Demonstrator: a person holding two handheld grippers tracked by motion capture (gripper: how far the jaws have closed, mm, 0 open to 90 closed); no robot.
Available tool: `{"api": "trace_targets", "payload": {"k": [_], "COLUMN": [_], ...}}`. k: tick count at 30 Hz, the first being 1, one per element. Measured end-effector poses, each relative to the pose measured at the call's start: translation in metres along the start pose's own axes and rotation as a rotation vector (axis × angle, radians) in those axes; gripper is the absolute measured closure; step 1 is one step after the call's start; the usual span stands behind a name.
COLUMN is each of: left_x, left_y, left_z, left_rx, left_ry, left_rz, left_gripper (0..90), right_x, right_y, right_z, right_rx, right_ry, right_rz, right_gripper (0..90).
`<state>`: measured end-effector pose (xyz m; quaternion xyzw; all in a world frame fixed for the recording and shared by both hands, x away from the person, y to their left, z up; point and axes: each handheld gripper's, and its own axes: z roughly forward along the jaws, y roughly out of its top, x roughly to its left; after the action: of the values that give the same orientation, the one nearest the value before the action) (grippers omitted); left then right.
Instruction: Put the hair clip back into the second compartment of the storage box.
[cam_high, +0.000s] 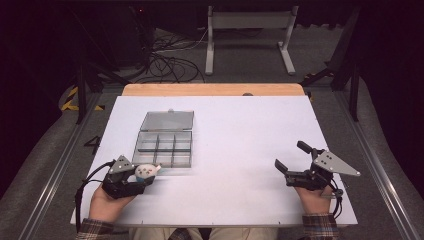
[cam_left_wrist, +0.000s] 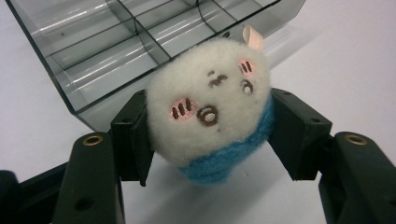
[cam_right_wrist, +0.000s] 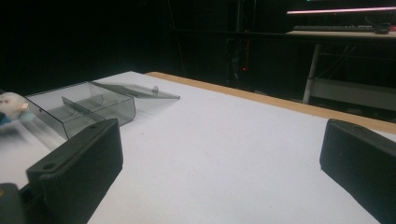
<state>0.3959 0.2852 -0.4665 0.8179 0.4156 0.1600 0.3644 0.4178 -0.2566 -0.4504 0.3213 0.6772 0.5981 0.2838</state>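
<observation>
One toy (cam_left_wrist: 210, 109) is clamped in the left gripper (cam_high: 131, 178), just beside the open box (cam_high: 163, 142). It isn't in yet. The right gripper (cam_high: 290, 160) waits, jaws apart.

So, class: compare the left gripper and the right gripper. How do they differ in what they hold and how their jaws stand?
The left gripper clamps a plush toy between its jaws; the right gripper holds nothing. The left jaws are partly closed on the toy; the right jaws stand wide open. The left sits by the divided box; the right is far from it. Both are black and hand-held.
</observation>
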Motion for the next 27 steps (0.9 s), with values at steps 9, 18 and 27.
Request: {"api": "trace_targets", "payload": {"k": [9,18,27], "left_x": [0.001,0.004,0.007], "left_y": [0.007,0.017,0.023], "left_z": [-0.005,-0.005,-0.004], "left_rx": [-0.065,-0.108,-0.131], "left_ry": [-0.018,-0.011,0.008], "left_rz": [-0.02,-0.036,-0.048], "left_gripper": [38.8,38.8,38.8], "right_x": [0.0,-0.001,-0.002], "right_y": [0.0,0.0,-0.001], "right_z": [0.0,0.0,0.0], "right_rx": [0.001,0.003,0.003], "right_ry": [0.0,-0.002,-0.004], "right_rz": [0.0,-0.004,-0.003], "right_gripper": [0.1,0.1,0.1]}}
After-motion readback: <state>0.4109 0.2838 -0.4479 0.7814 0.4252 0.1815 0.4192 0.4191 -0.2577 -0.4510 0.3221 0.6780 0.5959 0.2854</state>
